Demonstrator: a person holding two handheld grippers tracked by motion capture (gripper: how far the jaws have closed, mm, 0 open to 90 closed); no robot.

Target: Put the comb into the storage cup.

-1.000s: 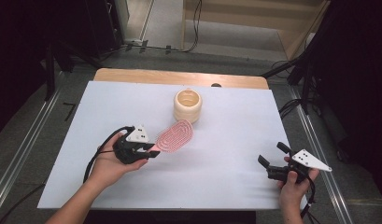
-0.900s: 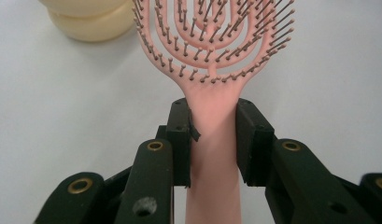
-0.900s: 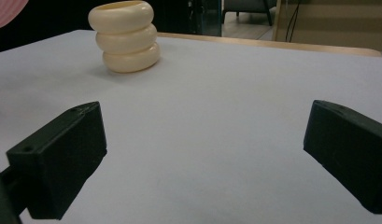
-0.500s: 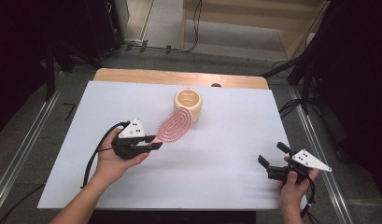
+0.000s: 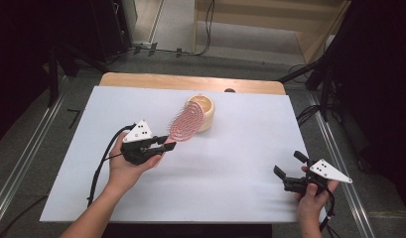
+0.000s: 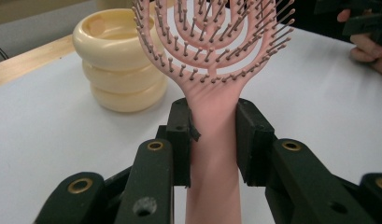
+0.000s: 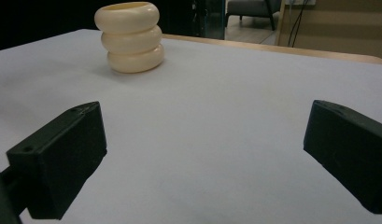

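Technician: What was the layout, largest item first?

Operator: The desk (image 5: 230, 163) carried a white sheet with a wooden edge at the far side. A cream ribbed holder (image 5: 204, 112), open at the top, stood near the far middle. A pink vented hairbrush (image 6: 212, 74) was clear of the surface, its bristled head just beside the holder on the near-left side.

Technician: State of each hand-held gripper?

Operator: The left hand-held gripper (image 5: 152, 145) was clamped on the brush handle just below the head; in the left gripper view both jaws pressed the handle's sides. The right hand-held gripper (image 5: 292, 178) sat at the near right corner, well apart from the holder, jaws spread wide with nothing between them.

Technician: Probable faults from this position?

Operator: The handle was smooth and tapered, so the brush could have pivoted or slipped under the weight of its head. If the brush was meant for the holder, the head or bristles could have struck the rim and tipped the unsupported holder.
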